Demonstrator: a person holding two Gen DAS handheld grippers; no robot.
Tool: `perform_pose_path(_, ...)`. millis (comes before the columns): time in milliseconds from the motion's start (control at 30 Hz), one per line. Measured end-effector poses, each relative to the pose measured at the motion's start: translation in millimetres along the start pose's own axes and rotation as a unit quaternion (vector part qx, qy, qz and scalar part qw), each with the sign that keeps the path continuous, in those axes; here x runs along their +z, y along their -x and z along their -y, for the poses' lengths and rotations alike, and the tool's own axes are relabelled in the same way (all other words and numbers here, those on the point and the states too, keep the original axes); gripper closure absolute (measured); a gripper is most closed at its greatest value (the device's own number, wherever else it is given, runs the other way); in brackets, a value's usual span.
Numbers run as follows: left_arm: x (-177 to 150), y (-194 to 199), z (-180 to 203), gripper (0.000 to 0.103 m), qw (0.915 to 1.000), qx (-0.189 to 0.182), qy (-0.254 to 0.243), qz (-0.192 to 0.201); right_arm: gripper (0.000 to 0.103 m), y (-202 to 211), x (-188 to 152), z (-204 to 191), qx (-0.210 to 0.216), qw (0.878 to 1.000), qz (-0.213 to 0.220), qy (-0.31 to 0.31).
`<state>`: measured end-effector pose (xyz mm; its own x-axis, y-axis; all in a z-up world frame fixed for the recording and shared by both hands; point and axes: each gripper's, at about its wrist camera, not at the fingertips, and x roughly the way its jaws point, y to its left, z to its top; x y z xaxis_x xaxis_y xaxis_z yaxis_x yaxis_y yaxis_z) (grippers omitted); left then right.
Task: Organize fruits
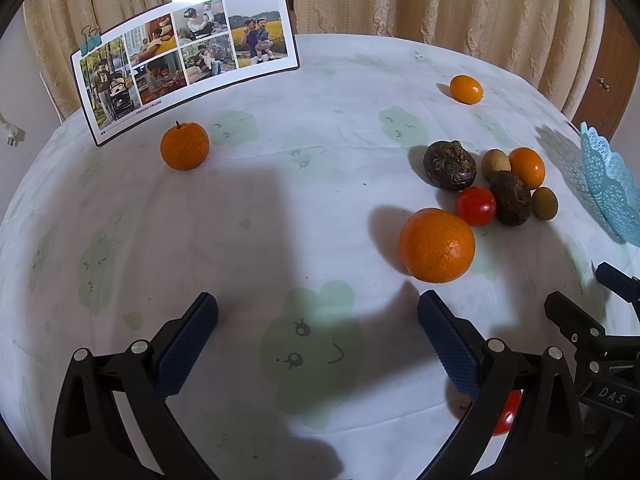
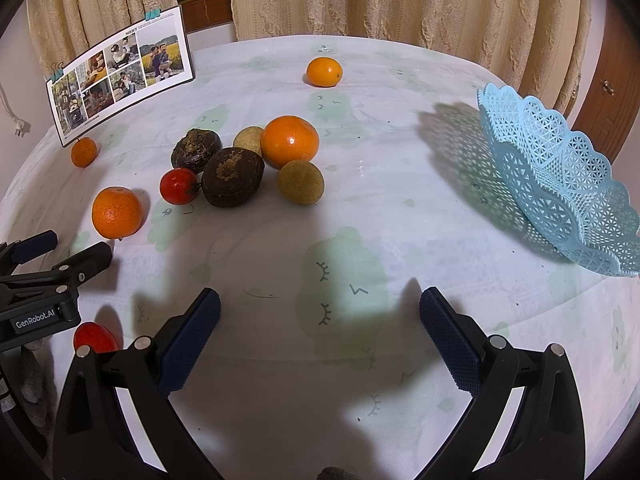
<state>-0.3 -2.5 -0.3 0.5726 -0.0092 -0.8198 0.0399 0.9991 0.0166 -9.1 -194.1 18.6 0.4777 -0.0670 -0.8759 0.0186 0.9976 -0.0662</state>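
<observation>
Nothing is sitting in the pale blue plastic lattice basket yet; oranges, tomatoes and brown fruits are lying scattered left of it, while both grippers are hovering with fingers spread, empty.

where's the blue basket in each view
Left wrist view: the blue basket is cut off at the right edge, just right of the cluster of fruit.
Right wrist view: the basket shows in full on the right side, tilted, nothing visible in it.
Shared landmark: the photo card stands at the back left of the table in both.
</observation>
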Motion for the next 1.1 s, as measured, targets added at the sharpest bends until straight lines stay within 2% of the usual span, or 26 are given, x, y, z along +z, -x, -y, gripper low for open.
perform_pose_path(700,-2,4,0,0.005,1.0000,-0.008,0.003,0.004,0.002,-1,3,-1,0.003,1.000,-0.009,0.007)
perform_pose_path(1100,-6,17,2,0.005,0.9993,0.006,-0.002,0.037,0.002,0,3,-1,0.004,1.000,-0.009,0.007)
